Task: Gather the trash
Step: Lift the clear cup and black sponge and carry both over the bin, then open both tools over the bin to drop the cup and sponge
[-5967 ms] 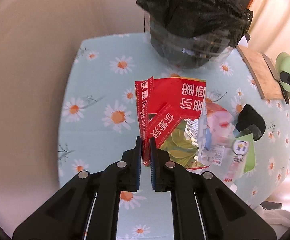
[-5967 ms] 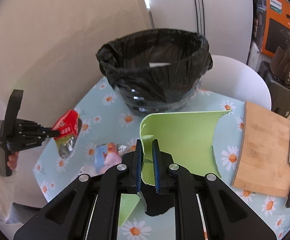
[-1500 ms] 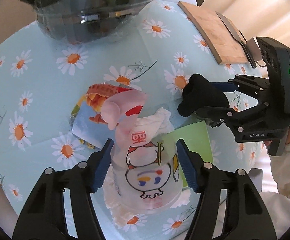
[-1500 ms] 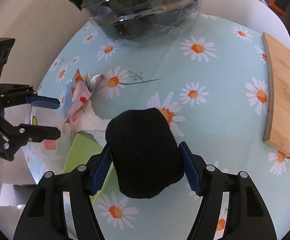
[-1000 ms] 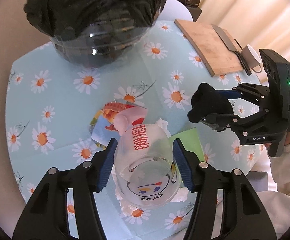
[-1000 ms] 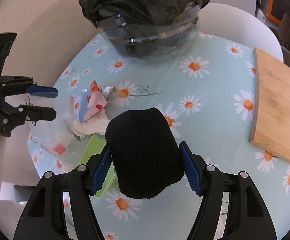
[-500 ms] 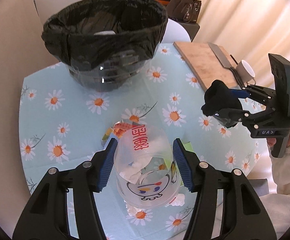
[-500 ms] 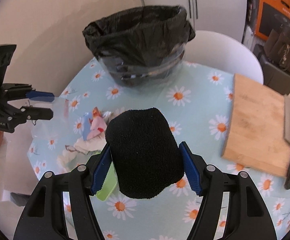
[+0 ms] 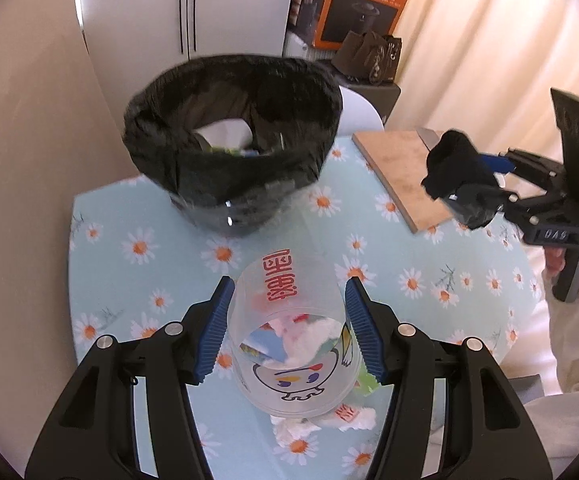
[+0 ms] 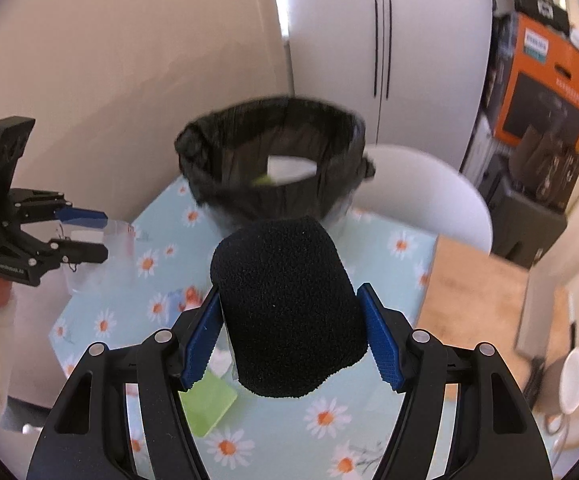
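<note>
Daisy-print worktop (image 9: 137, 216) carried a black-lined bin (image 9: 231, 140) at its far edge, some trash already inside; left gripper (image 9: 289, 320) clamped a clear cup (image 9: 293, 344), right gripper (image 10: 289, 340) clamped a black foam piece (image 10: 285, 312), wrappers (image 9: 321, 420) remained at the near edge.

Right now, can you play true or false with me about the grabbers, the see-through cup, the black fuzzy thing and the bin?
1. The left gripper is clamped on a clear plastic cup with a cartoon print. True.
2. The right gripper is empty. False: it holds a black foam sleeve.
3. The black-bagged trash bin stands on the daisy-print tablecloth. True.
4. The bin has nothing in it. False: some pale and green scraps show inside.
5. A wooden cutting board lies on the table. True.
6. The cup is already inside the bin. False: it is held above the table, short of the bin.
</note>
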Tool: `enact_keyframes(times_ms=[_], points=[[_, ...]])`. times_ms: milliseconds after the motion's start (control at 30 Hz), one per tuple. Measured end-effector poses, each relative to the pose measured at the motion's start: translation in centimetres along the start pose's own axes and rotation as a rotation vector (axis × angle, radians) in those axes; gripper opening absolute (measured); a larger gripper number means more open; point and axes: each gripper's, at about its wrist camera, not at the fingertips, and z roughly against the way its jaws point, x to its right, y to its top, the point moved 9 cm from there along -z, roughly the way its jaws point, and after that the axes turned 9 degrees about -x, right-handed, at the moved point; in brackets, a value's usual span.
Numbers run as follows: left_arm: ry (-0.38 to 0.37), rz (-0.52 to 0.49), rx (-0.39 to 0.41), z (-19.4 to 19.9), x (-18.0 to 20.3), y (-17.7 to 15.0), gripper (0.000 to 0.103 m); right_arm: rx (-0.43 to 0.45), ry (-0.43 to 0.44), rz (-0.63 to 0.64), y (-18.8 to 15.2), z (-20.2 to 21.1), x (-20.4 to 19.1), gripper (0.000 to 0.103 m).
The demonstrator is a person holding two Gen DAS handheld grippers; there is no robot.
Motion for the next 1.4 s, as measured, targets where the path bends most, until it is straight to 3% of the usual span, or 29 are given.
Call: enact_keyframes(times_ms=[300,733,800,1267,1367,1400], points=[[-0.002,-0.02,0.042,2.2,-0.8,3.8,0.058,0.055,0.013,0.032,5.4,1.7,-0.1,0.062],[-0.04,-0.051,0.109,2.2,-3.0,11.1,0.058,0.106,0.102,-0.003,12.3,-1.7,-0.4,0.062],[-0.067,-0.056,0.119,2.0,-3.2,12.2,0.058,0.102,0.104,-0.001,12.9,-2.4,-0.5,0.062],[-0.062,-0.096,0.091,-1.7,-4.3,16.3,0.058,0.09,0.091,0.0,15.9,-6.1,0.7,0.063],[-0.065,-0.089,0.087,-2.5,-4.7,16.5,0.064,0.093,0.05,-0.004,16.1,-6.7,1.2,0.068],[-0.067,-0.084,0.096,-2.5,-4.9,16.6,0.068,0.1,0.023,-0.011,16.1,-6.9,1.5,0.076]])
